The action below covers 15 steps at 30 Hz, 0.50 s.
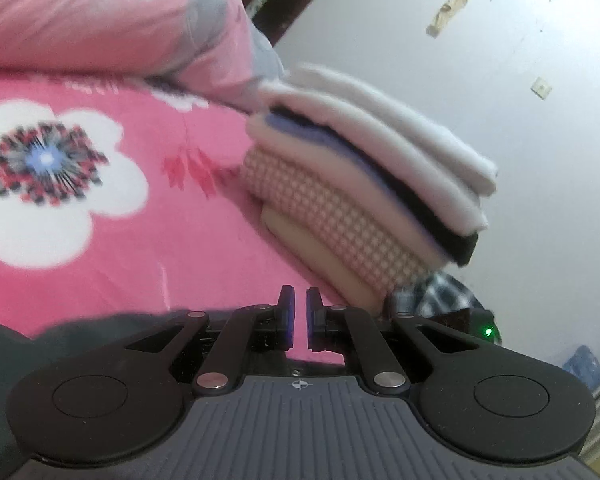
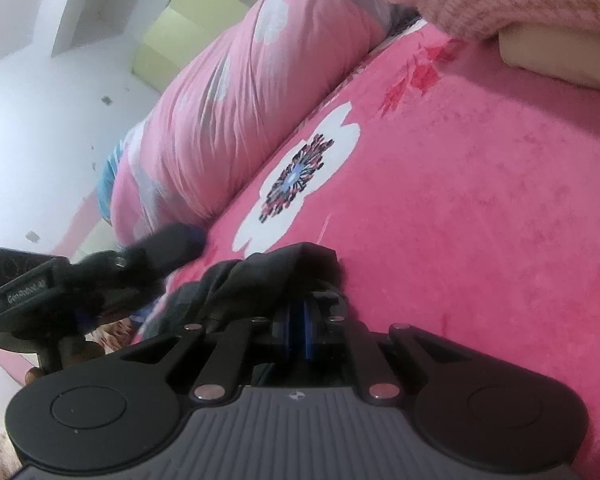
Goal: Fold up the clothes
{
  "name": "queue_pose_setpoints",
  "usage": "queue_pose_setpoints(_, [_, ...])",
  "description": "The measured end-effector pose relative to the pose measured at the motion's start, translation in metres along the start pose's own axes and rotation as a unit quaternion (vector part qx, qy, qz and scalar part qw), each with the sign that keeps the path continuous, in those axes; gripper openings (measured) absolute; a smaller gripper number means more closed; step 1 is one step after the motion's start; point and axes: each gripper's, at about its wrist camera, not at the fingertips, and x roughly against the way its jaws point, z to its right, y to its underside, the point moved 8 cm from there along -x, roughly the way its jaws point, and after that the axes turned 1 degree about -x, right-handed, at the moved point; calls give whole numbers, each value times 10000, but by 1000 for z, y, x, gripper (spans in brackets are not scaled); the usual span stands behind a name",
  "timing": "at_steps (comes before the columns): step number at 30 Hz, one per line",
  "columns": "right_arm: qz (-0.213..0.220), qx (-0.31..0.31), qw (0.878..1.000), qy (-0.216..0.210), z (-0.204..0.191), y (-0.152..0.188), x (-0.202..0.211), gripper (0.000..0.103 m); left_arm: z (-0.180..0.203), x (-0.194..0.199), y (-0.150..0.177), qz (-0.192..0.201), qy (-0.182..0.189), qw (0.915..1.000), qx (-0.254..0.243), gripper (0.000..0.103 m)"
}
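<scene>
I hold a hand-held gripper in each hand over the bed, whose pink flowered blanket (image 1: 112, 240) serves as my folding ground. My right hand-held gripper (image 2: 300, 312) is pinched tight on a bunched edge of the dark garment (image 2: 260, 272), which rises in a crumpled ridge in front of its fingers, on the near side of the big white flower printed on the blanket. My left hand-held gripper (image 1: 298, 320) is drawn in to a narrow slit. In its own view nothing shows between the pads, though dark cloth lies just under its left linkage; in the right wrist view it sits close to the left of the ridge, too blurred to tell whether it has any fabric.

The stack of folded clothes (image 1: 372, 184) stands beyond the flower, towards the wall, with white layers on top, a checked piece lower down and a cream one at the bottom. A pink pillow (image 2: 220, 120) lies along the far side of the bed.

I judge the step in hand to be taking hold of the dark garment to begin its fold. Next, I need a sure grip with the left as well, then both edges lifted and drawn apart so the cloth spreads flat, short of the stack.
</scene>
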Motion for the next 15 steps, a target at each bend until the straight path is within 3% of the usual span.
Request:
queue_pose_setpoints(5, [-27, -148, 9999, -62, 3, -1, -3, 7, -11, -4, 16, -548, -861, 9940, -401, 4])
queue_pose_setpoints(8, [-29, -176, 9998, -83, 3, -1, -3, 7, -4, 2, 27, -662, -740, 9939, -482, 4])
queue_pose_setpoints(9, [-30, -185, 9998, -90, 4, 0, -3, 7, 5, 7, 29, -626, -635, 9938, -667, 9])
queue_pose_setpoints(11, [-31, -204, 9997, -104, 4, 0, -3, 7, 23, 15, 35, -600, -563, 9895, -1188, 36])
queue_pose_setpoints(12, [-32, -214, 9997, -112, 4, 0, -3, 7, 32, 17, 41, -606, -623, 9845, -1524, 54])
queue_pose_setpoints(13, [-35, -224, 9997, -124, 4, 0, -3, 7, 40, 18, 47, -632, -713, 9778, -1869, 64])
queue_pose_setpoints(15, [-35, -239, 9996, -141, 4, 0, -3, 7, 50, 10, 61, -761, -996, 9583, -2567, 65])
